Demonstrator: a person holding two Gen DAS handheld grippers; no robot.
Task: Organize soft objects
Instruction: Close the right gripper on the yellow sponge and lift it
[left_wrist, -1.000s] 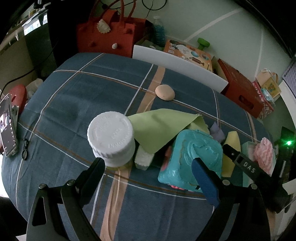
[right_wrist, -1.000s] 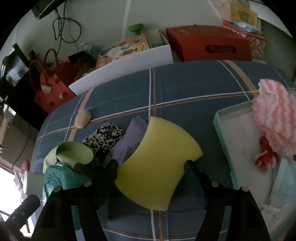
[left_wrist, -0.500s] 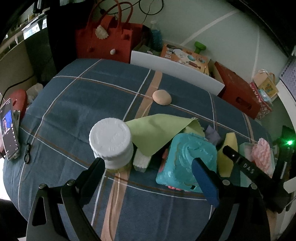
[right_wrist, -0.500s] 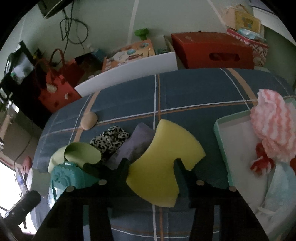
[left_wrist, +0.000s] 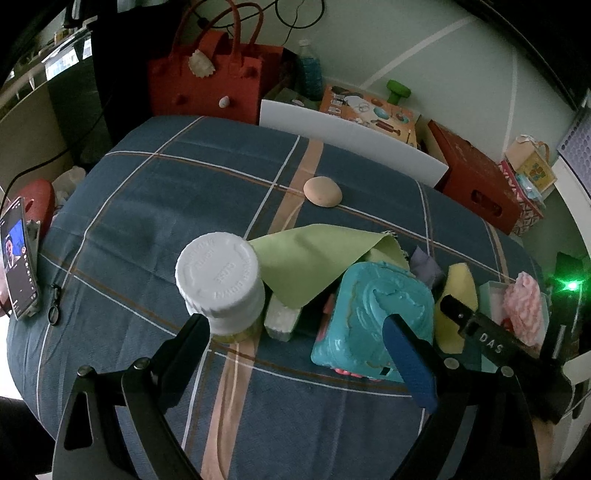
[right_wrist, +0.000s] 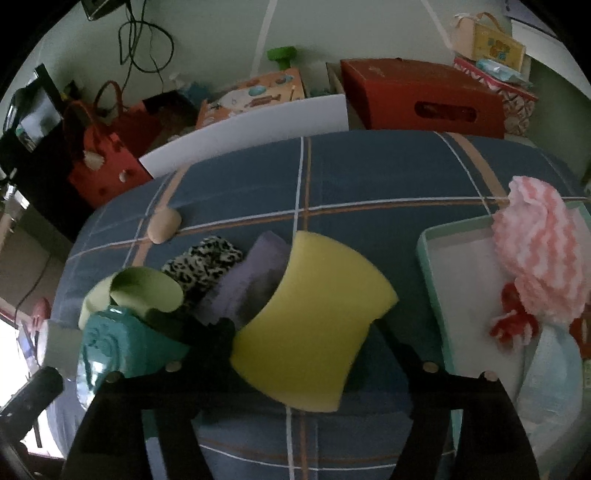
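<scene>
Right gripper (right_wrist: 301, 332) straddles the yellow sponge (right_wrist: 314, 325) — jaws just reopened, pads apparently not pressing. Left gripper (left_wrist: 295, 339) spread, empty. Next, likely: re-close, carry to the tray (right_wrist: 436, 280).

Black left gripper (left_wrist: 297, 343) frame with round screws, one blue pad.

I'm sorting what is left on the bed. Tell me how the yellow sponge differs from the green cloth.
The yellow sponge is a thick foam block; the green cloth is a thin sheet. The sponge stands bowed between the right tongs; the cloth lies folded, draped over the pile beside the white-capped jar. The sponge is bright yellow, the cloth pale green. Both are soft and outside the tray.
</scene>
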